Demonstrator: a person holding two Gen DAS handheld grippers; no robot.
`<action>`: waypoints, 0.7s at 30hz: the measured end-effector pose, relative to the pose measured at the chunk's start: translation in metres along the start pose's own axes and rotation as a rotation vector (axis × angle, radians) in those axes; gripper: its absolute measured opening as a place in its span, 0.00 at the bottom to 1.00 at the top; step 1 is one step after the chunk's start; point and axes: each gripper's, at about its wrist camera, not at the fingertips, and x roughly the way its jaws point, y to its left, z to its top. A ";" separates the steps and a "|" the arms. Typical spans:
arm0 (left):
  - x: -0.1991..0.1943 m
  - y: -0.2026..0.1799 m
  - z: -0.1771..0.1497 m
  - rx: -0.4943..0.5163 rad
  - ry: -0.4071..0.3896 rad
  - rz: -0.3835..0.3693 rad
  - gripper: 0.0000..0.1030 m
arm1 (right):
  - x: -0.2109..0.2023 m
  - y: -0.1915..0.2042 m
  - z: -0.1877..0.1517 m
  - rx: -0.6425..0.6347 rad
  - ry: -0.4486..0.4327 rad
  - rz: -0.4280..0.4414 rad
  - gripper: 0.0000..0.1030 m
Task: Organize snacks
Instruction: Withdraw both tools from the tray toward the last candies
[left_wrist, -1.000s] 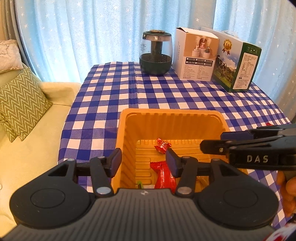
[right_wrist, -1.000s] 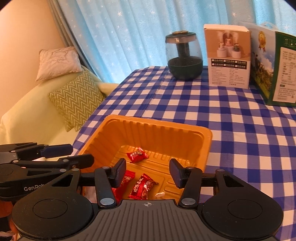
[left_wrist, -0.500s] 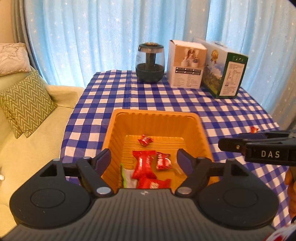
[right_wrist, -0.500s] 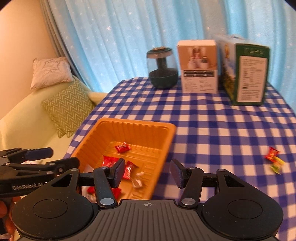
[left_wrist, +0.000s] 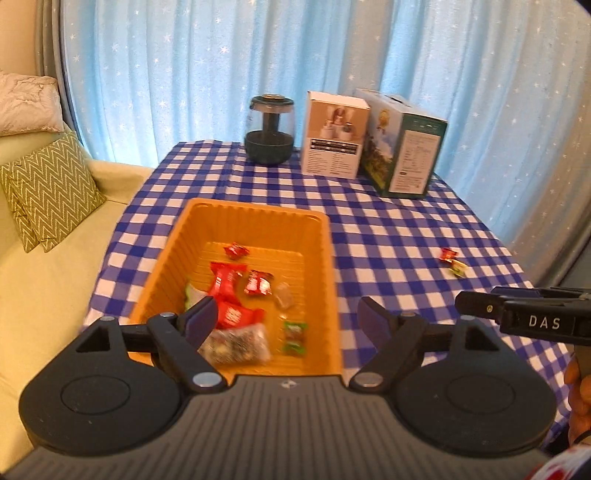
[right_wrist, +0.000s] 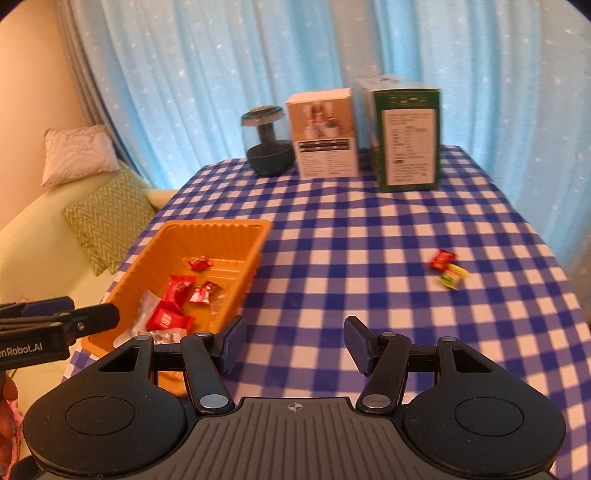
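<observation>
An orange tray (left_wrist: 258, 214) (right_wrist: 221, 227) sits on the left part of the checked table and holds several red, green and clear snack packets (left_wrist: 227, 282) (right_wrist: 177, 291). My left gripper (left_wrist: 288, 323) hovers over the tray's near end, its jaws opening, nothing between them. My right gripper (right_wrist: 293, 345) is above bare cloth to the right of the tray, jaws opening and empty. A red candy (left_wrist: 448, 254) (right_wrist: 441, 258) and a green-yellow candy (left_wrist: 458, 267) (right_wrist: 452, 276) lie together on the cloth at the right.
At the table's far edge stand a dark glass jar (left_wrist: 270, 134) (right_wrist: 266, 140), a white box (left_wrist: 334, 134) (right_wrist: 323, 133) and a green box (left_wrist: 402, 144) (right_wrist: 406, 134). A pale sofa with zigzag cushions (left_wrist: 48, 184) runs along the left. Blue curtains hang behind.
Both grippers have pulled back and risen from the tray, so more of the table shows. The left jaws have spread much wider. The right gripper has swung right, off the tray.
</observation>
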 end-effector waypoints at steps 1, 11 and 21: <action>-0.003 -0.005 -0.003 0.000 0.000 -0.003 0.79 | -0.005 -0.004 -0.002 0.007 -0.004 -0.006 0.57; -0.010 -0.059 -0.019 0.027 0.004 -0.071 0.81 | -0.049 -0.046 -0.022 0.070 -0.040 -0.071 0.60; 0.008 -0.107 -0.016 0.083 0.020 -0.138 0.81 | -0.065 -0.098 -0.026 0.126 -0.069 -0.157 0.62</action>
